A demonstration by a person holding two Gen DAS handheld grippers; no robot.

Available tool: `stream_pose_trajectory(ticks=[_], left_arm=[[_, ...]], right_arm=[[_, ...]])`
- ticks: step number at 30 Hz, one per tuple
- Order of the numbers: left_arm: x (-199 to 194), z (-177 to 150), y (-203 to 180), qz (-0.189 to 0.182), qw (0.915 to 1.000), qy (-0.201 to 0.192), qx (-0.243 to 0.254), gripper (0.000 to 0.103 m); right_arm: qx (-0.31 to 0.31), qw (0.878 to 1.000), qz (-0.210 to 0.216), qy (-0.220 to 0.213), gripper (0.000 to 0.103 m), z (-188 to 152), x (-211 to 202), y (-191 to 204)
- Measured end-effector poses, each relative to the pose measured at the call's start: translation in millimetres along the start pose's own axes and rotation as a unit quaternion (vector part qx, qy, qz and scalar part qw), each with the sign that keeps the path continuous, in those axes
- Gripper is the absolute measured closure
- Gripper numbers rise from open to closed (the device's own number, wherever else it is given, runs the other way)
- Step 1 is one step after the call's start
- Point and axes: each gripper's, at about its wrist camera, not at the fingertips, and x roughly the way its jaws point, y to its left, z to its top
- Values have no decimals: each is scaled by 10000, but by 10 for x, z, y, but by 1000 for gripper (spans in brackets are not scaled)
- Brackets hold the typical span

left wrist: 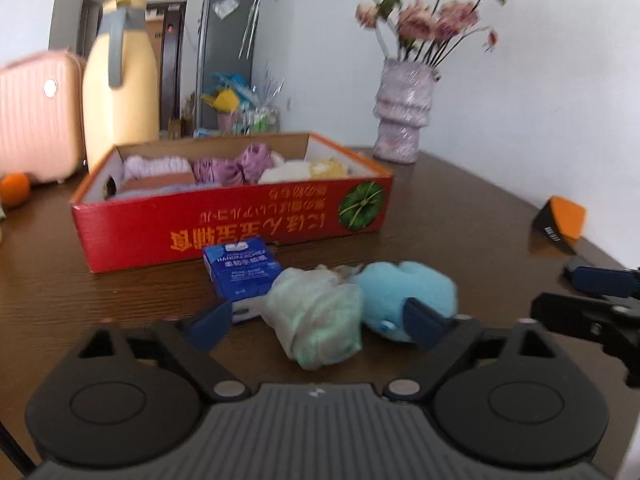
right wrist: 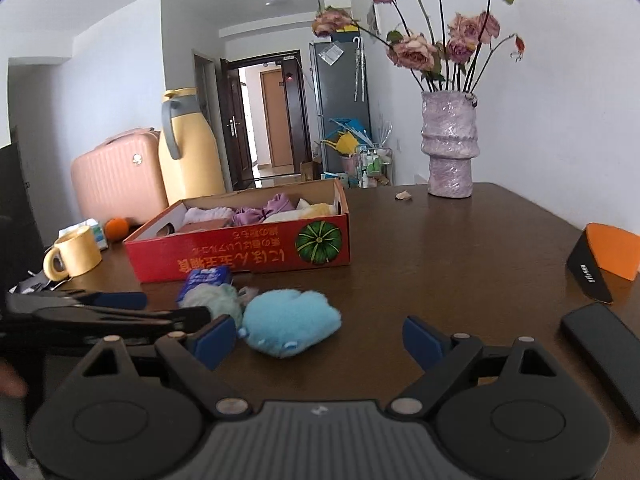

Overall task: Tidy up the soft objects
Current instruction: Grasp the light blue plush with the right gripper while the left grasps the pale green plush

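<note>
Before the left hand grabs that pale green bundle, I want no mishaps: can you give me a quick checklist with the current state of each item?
1. Left gripper open: ok, fingers spread wide.
2. Green bundle between the left fingers: ok, it lies centred in the gap.
3. Fingers clear of neighbours: not ok, the blue plush sits at the right finger and the tissue pack at the left one.
4. Red box has room: cannot tell, soft items already fill much of it.
5. Right gripper out of the way: ok, open and off to the side.
</note>
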Motion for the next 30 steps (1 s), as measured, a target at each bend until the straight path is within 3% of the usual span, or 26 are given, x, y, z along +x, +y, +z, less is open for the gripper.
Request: stream_pose_trajectory(ticks=[1,2,4,7,11,13,15,18,24,30], left_arm=[[81,8,15,32,9999,97,-27,73],[158,6,45,-34,9997,223,-65,76],[216,-23,120,-298,9986,429,-122,79],[77,-51,185,-187,9995,225,-121,81],[-151,-81,282,-123,9996,131,-233,80],[-261,-112,343,-89,9993,147,-328,80],[-382,-149,387,1,9991,137,-403,80],[-525,-205,453,57,9982,168,-574,80],[-976,-325,408,56,9981,6,-619,80],[-1568,-493,304,83,9977,-266,-617,80]], right_arm=[[1,10000,35,41,13,14,80,-10],[6,9999,87,79,13,21,167,-17],[157,9995,195,189,13,40,382,-53],[489,9972,335,446,13,105,771,-105],[365,9965,262,699,16,152,1099,6],[275,9962,224,797,24,117,1178,81],[482,9938,452,900,45,60,1184,91],[832,9887,813,945,65,-65,1089,118],[767,9926,634,693,70,-300,512,275],[512,9929,966,472,70,-520,-357,486]])
